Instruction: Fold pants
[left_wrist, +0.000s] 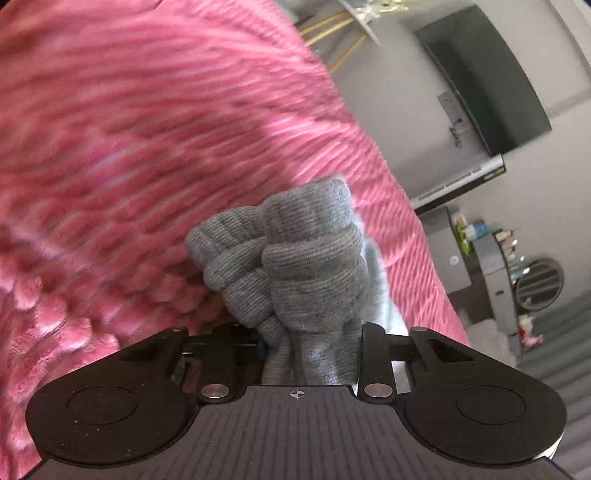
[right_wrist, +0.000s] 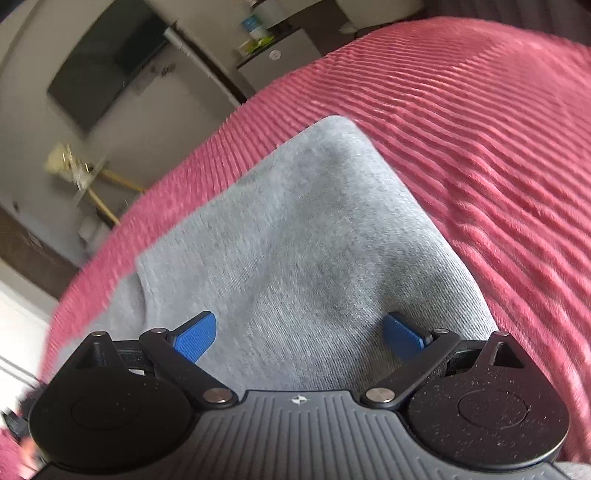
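Grey cloth: the pants (right_wrist: 295, 236) are soft grey knit, and they lie on the pink blanket (right_wrist: 480, 155), which has fuzzy ribs.

Where the pants are: on top of the pink blanket, near its edge on the room side, with the dark screen (right_wrist: 107, 62) on the wall beyond that edge.

Left gripper: the left gripper (left_wrist: 310, 354) has its jaws pulled in close, and a thick bunch of the pants sits squeezed between them. The stretchy ribbed band (left_wrist: 295, 258) sticks out past the jaws like a fist.

Why it holds there: I think a band is thick and strong, so it is a good place to grab and carry one end over for a fold.

Right gripper: the right gripper (right_wrist: 299, 336) is spread wide, with its blue pads (right_wrist: 195, 336) over the flat part of the pants. Nothing is pinched. I cannot tell if the pads touch the cloth.

Why it waits there: maybe to press or pick up the flat part while the other end gets moved.

Which way the pants point: in the right wrist view the flat piece runs long from the gripper up toward a rounded corner (right_wrist: 332, 125) near the blanket's edge.

Long line: the full length cannot be seen, since part is hidden under the gripper.

Fold so far: I guess it is just starting.
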